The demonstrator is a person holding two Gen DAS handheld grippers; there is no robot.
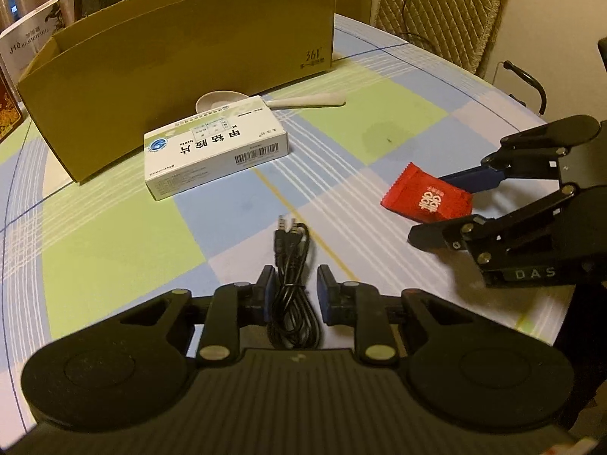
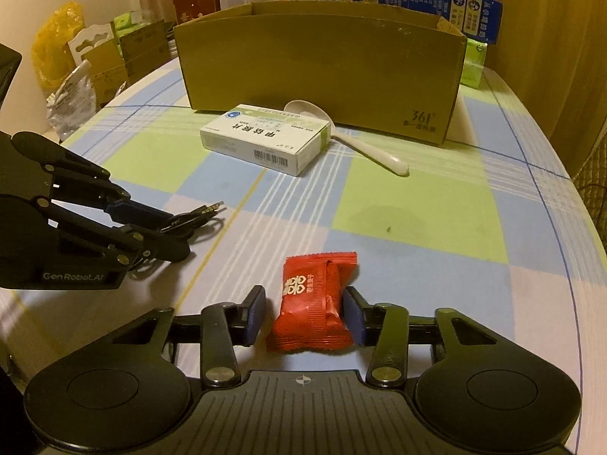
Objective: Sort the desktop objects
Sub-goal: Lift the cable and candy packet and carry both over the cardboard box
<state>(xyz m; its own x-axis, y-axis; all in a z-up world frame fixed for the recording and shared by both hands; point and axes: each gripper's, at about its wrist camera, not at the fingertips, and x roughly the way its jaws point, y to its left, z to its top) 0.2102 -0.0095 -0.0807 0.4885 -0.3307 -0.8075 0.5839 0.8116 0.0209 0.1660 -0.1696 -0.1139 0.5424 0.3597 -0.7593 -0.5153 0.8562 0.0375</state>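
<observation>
A coiled black audio cable (image 1: 292, 284) lies on the checked tablecloth between the fingers of my left gripper (image 1: 296, 295), which is open around it; it also shows in the right wrist view (image 2: 189, 222). A red candy packet (image 2: 313, 301) lies between the fingers of my right gripper (image 2: 303, 316), open, with the right pad close to the packet. The packet also shows in the left wrist view (image 1: 426, 199). A white medicine box (image 1: 214, 151) and a white spoon (image 1: 303, 101) lie in front of an open cardboard box (image 1: 182, 68).
Boxes, a yellow bag and packets (image 2: 76, 60) crowd the table's far left. A blue carton (image 2: 455, 3) stands behind the cardboard box (image 2: 322, 64). A quilted chair back (image 1: 440, 11) stands beyond the table edge.
</observation>
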